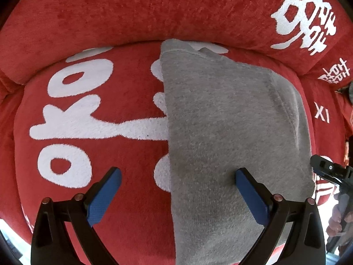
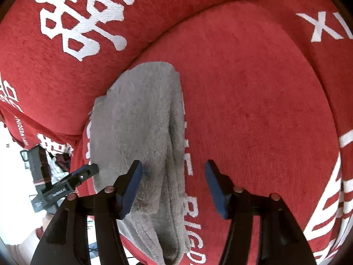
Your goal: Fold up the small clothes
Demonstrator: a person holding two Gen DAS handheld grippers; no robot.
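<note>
A small grey fleece garment (image 1: 220, 121) lies folded into a long strip on a red seat cushion (image 1: 123, 88). My left gripper (image 1: 178, 177) is open above it, its right finger over the grey cloth and its left finger over the red cushion. In the right wrist view the same garment (image 2: 141, 114) runs from the backrest to the cushion's front edge. My right gripper (image 2: 173, 172) is open, straddling the garment's right edge, holding nothing. The right gripper shows at the right edge of the left view (image 1: 331, 172).
The red sofa has white characters and lettering (image 1: 72, 119) on the seat and a raised backrest (image 1: 154, 11) behind the garment. The left gripper's body shows in the right wrist view (image 2: 64, 183) at the cushion's left edge, over a light floor.
</note>
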